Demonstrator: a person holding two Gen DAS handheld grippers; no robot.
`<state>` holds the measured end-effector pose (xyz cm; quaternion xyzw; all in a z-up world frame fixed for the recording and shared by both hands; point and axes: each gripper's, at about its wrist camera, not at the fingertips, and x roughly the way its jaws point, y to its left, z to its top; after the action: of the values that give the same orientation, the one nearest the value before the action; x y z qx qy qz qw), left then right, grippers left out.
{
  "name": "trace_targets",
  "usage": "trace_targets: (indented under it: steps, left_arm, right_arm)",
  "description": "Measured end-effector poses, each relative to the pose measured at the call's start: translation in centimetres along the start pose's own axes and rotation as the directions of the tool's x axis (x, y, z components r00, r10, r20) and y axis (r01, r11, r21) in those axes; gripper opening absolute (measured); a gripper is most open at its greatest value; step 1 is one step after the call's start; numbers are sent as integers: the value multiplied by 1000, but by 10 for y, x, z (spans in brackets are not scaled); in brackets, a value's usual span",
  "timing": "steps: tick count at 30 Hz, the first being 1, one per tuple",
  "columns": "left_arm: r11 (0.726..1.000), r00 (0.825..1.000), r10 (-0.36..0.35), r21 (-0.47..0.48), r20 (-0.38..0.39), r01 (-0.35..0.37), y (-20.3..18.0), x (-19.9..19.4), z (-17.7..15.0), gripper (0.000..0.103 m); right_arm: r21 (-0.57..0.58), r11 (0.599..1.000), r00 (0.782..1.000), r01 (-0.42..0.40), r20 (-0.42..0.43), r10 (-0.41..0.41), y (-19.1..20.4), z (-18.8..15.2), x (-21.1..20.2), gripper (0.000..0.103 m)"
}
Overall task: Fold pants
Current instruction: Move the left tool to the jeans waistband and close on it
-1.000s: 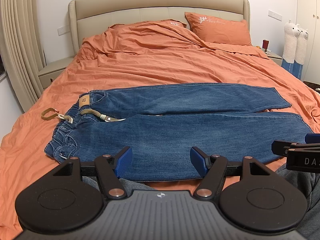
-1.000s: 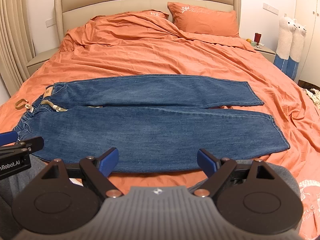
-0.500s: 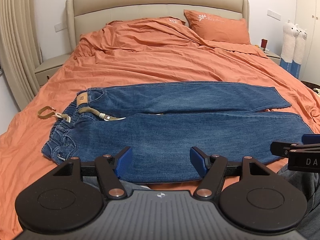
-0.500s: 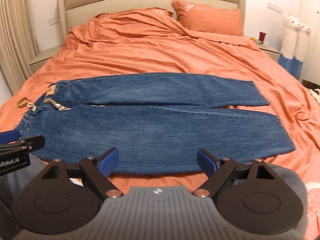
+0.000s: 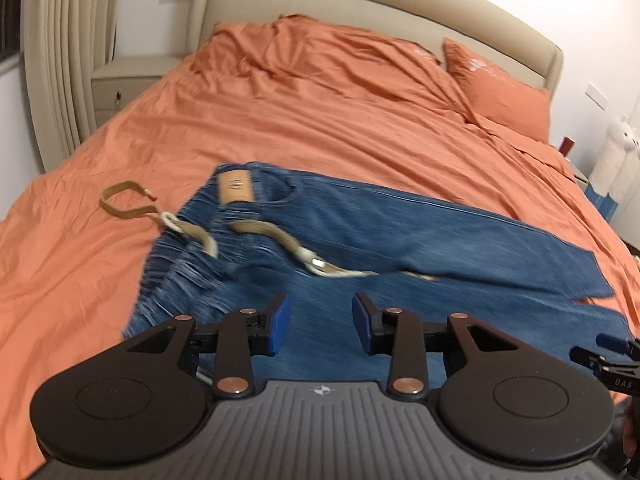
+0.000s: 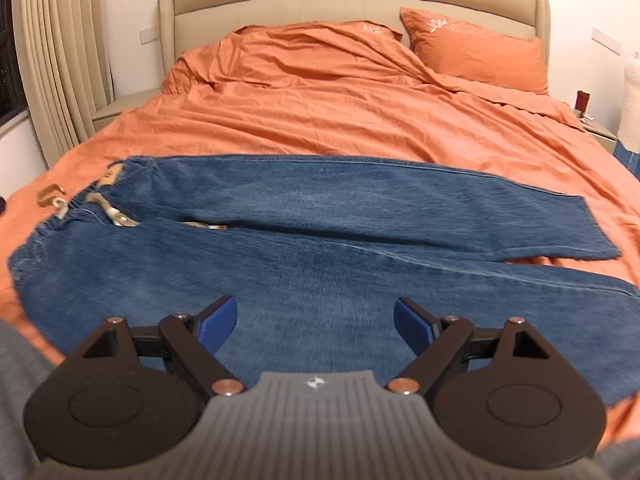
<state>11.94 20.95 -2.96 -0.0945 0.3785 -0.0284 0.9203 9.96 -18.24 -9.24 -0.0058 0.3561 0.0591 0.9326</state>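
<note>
On the orange bed (image 6: 360,120) the jeans (image 6: 320,240) lay flat. Left tongs (image 5: 320,322) had just been narrowing, empty; right tongs (image 6: 316,324) gaped, empty — the loose belt (image 5: 280,236) could snag a fold.

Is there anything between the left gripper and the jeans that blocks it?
Nothing visible does. The left gripper hangs open just above the jeans near the waist, its jaws just closing with nothing between them. The belt lies farther off.

Orange bedding (image 6: 340,120), pillow (image 6: 476,56) and beige headboard (image 6: 320,8)
</note>
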Motion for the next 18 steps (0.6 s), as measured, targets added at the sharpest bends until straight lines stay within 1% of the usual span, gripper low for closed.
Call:
trace_targets:
  steps: [2,4,5,6,8,9,10,12,13,15,18]
  left_arm:
    - [1000,1000,18,0,-5,-18,21,20,9,44]
    - [999,999,35,15,-25,-34,41,42,17,51]
    - [999,999,32,23,-32,-31,50,52,20,59]
    - [999,999,28,29,-37,-27,58,61,22,63]
    - [999,998,2,33,-60,0,78,83,27,67]
    - [999,996,-27,21,-83,29,88,94,29,69]
    - [998,992,-56,1,-110,57,99,106,29,69]
    - [994,986,-103,-50,-132,97,118,123,28,69]
    - [987,978,-150,-73,-145,141,127,129,27,69]
    - [970,964,-232,-100,-134,220,139,135,25,68]
    - [938,931,-337,-138,-138,319,148,142,25,62]
  right_arm:
    - [4,1000,1000,-11,-3,11,-4,0,23,82]
    - [23,1000,1000,-18,-15,18,-9,-2,43,82]
    - [35,999,999,-30,-18,31,-11,-3,54,82]
    - [49,998,999,-36,-26,37,-14,-4,63,82]
    - [79,996,998,-50,-41,53,-17,-7,78,82]
    - [88,994,997,-58,-45,62,-18,-8,84,82]
    - [97,994,997,-57,-51,63,-18,-10,90,82]
    - [103,993,996,-50,-63,57,-17,-13,101,82]
    - [101,994,996,-43,-72,51,-15,-13,106,82]
    - [82,996,996,-24,-81,31,-11,-14,114,82]
    - [61,998,996,4,-89,2,-6,-14,123,82]
